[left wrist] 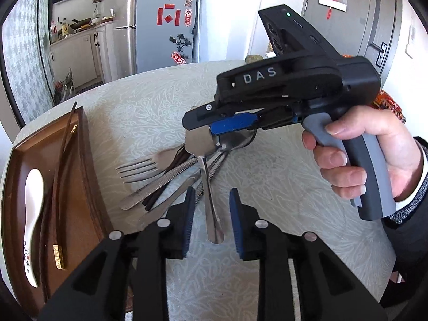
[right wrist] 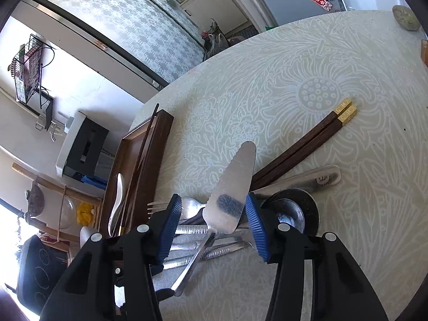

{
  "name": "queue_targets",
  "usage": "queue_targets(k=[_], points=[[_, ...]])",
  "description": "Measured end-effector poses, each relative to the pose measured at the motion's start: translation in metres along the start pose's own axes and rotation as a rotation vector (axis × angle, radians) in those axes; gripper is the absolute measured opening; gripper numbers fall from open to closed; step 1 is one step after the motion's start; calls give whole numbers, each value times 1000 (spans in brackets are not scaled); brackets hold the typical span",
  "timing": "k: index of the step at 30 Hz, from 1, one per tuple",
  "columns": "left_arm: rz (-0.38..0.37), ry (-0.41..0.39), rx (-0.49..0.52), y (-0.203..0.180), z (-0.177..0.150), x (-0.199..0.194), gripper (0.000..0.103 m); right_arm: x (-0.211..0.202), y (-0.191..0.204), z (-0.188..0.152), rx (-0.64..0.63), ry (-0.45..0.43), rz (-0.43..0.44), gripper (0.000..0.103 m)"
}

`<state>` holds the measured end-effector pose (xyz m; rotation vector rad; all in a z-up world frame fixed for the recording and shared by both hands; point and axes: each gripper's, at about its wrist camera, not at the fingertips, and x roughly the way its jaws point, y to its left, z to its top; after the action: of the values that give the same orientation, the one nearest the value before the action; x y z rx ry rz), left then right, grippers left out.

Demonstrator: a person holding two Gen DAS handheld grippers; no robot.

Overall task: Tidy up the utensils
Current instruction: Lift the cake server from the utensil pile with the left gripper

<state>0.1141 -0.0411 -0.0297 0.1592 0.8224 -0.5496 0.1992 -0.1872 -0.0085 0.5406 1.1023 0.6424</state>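
In the left wrist view a heap of metal utensils is seen on the patterned tablecloth, just beside the wooden tray, in which a white ceramic spoon and a pair of dark chopsticks are already laid. The step in hand is judged to be the taking of a cake server out of the heap, so that it can be carried to the tray. The left gripper is held over the handle end of the server, on the side of the heap away from the tray; its fingers are parted narrowly, the handle lies between them, and no pad is seen to press on it. The right gripper is set at the blade; its pads stand at about half width on both sides of the blade, very near its edges, but a firm contact cannot be confirmed. A second pair of chopsticks and a black spoon remain on the cloth, further from the tray than the heap. For the next move a closing on the server is called for, then a level lift, so that the other pieces are not dragged.
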Motion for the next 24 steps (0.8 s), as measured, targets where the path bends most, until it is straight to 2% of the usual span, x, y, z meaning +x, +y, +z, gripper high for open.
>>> queue_targets(k=[3, 6, 10, 11, 12, 14, 23, 24], points=[[39, 20, 63, -12, -2, 10, 42, -1, -2, -1, 3, 0, 9, 50], [92, 50, 116, -20, -7, 20, 45, -1, -3, -2, 3, 1, 17, 50], [91, 69, 106, -17, -8, 23, 44, -2, -6, -2, 10, -1, 36, 50], [89, 71, 105, -17, -8, 24, 41, -2, -7, -2, 13, -2, 42, 50], [78, 75, 103, -17, -8, 24, 30, -2, -7, -1, 16, -3, 46, 50], [53, 78, 87, -17, -7, 24, 17, -3, -9, -2, 23, -4, 56, 51], [66, 41, 65, -17, -11, 16, 12, -2, -6, -2, 13, -7, 56, 52], [63, 41, 67, -18, -9, 16, 9, -2, -6, -3, 11, -8, 53, 53]])
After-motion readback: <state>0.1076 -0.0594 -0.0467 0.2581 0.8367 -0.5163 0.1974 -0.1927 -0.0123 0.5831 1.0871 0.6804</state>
